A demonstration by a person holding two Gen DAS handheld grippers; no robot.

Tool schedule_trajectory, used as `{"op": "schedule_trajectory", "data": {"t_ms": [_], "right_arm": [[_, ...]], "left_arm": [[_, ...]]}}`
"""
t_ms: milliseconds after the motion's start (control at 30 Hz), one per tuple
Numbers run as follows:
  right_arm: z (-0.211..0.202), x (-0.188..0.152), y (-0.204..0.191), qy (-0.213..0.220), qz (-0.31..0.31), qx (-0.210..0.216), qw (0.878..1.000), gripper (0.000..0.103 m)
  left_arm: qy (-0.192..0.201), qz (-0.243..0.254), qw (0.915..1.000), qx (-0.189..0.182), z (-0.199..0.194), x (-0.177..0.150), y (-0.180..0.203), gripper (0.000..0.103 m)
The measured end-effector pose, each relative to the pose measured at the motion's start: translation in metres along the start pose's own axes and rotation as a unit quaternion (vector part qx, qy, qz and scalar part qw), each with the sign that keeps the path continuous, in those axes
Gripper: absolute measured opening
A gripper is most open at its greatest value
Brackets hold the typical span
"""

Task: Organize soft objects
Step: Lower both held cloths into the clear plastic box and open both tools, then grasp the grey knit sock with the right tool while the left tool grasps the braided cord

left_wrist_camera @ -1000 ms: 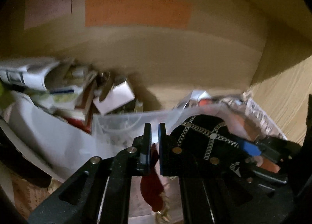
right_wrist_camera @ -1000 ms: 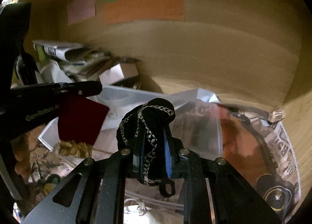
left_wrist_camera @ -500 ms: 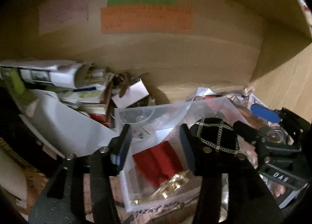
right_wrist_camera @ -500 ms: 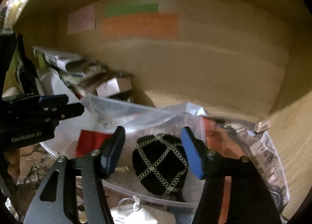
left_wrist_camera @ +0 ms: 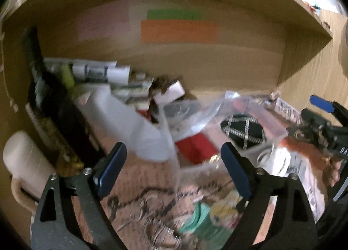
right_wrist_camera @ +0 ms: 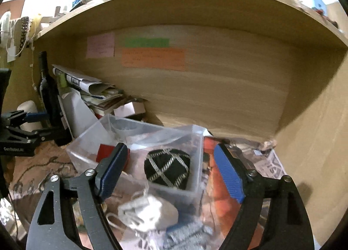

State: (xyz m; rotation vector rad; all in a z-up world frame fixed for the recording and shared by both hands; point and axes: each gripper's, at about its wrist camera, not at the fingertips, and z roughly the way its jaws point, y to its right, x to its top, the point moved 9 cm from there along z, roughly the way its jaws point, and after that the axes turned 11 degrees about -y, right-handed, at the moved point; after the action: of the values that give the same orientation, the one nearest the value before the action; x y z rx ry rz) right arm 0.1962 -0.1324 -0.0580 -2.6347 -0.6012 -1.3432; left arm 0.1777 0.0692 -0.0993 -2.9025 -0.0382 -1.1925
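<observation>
A clear plastic box [right_wrist_camera: 196, 176] sits on the shelf floor; it also shows in the left wrist view [left_wrist_camera: 274, 124]. In it lie a black pouch with silver trim [right_wrist_camera: 167, 168] [left_wrist_camera: 243, 128] and a red pouch with gold fringe [right_wrist_camera: 104, 153] [left_wrist_camera: 194, 147]. A white drawstring pouch [right_wrist_camera: 148, 213] lies in front of the box. My right gripper [right_wrist_camera: 171, 174] is open and empty, pulled back above the box. My left gripper [left_wrist_camera: 173, 174] is open and empty, left of the box, and also shows in the right wrist view [right_wrist_camera: 32, 124].
A dark bottle [right_wrist_camera: 46, 89], a white mug [left_wrist_camera: 24, 163], rolled newspapers [right_wrist_camera: 87, 82] and small cartons crowd the back left. Coloured paper notes [right_wrist_camera: 152, 58] are stuck on the wooden back wall. Newspaper [right_wrist_camera: 269, 165] covers the right floor. A green and yellow cloth [left_wrist_camera: 208, 217] lies in front.
Both grippers opened and let go: the red pouch and the black pouch dropped into the clear box. Both grippers then drew back from it.
</observation>
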Motion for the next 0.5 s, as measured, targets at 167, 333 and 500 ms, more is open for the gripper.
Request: {"op": "schedule_trajectory", "data": {"t_ms": [167,333,500], "right_arm": [[-0.003,-0.03,0.013,-0.026,0.012,-0.009,1.0,0.08],[0.001,-0.064,0.026,-0.064,0.028,-0.017,0.997,0.08],[0.01,-0.096,0.028,-0.107,0.046,-0.007,0.993,0.08]], "left_arm": [[-0.048,-0.018,0.9987,0.002,0.013,-0.04,-0.013,0.09],[-0.081,-0.04,0.9959,0.003,0.021,-0.076,-0.023,0.09],[-0.104,-0.053,0.9932,-0.004,0.027,-0.104,-0.019,0.09]]}}
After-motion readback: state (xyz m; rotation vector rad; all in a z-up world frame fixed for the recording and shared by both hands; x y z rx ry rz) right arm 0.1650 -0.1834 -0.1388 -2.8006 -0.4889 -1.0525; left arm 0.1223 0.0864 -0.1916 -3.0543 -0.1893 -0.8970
